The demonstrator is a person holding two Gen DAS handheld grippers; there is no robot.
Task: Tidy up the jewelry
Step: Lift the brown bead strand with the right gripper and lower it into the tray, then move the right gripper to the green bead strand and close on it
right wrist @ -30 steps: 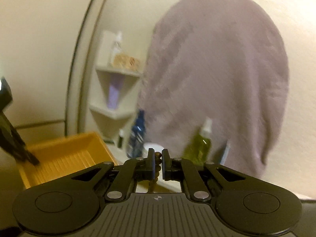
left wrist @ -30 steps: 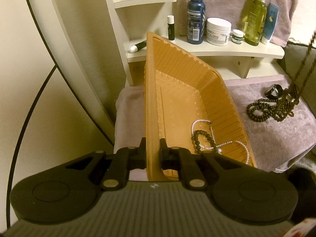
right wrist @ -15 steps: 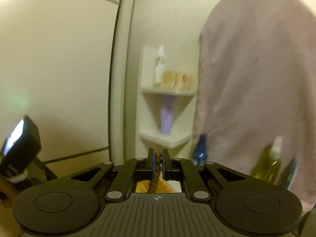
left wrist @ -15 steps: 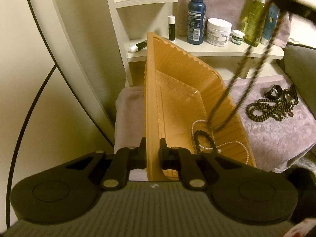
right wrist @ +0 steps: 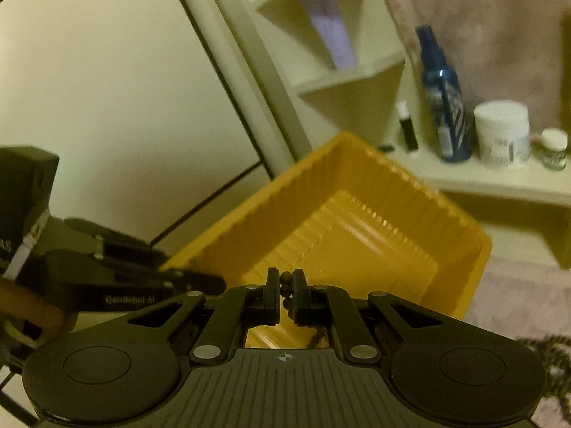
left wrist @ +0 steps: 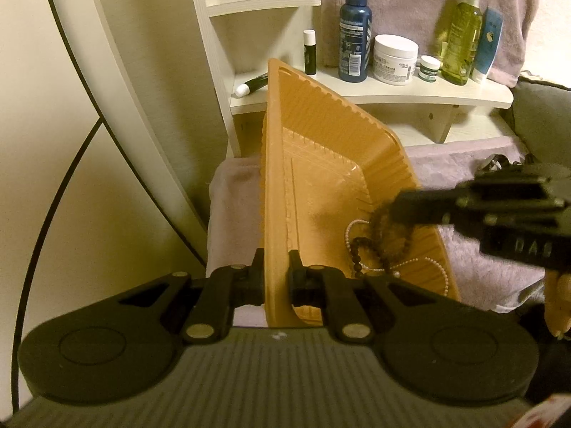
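Over on the left, your left gripper [left wrist: 276,278] has its fingers clamped on the near wall of the orange plastic tray [left wrist: 321,164], holding it tipped on the mauve towel [left wrist: 474,249] that covers the surface. Behind it the white shelf unit [left wrist: 392,98] carries a blue spray bottle [left wrist: 353,32], a white cream jar [left wrist: 395,59] and a green bottle [left wrist: 462,32], none of which you need to touch.

Moving toward the middle, the tray already has a white pearl strand [left wrist: 433,264] and a dark bead bracelet [left wrist: 358,249] lying in its low corner, so a good part of the sorting looks done.

Then your right gripper [right wrist: 284,292] is reaching in over that same corner. Its fingers are nearly closed, pinching a brown bead necklace [right wrist: 285,280] between them, with the rest of the strand hanging down below the fingers, just above the pieces already in there. It's blurry, so I can't tell if it's touching the tray floor yet.

Far right, the right wrist view shows more dark beads [right wrist: 551,360] lying on the towel outside the tray. My guess: you're past halfway, with this necklace to let go of and that leftover pile to collect.
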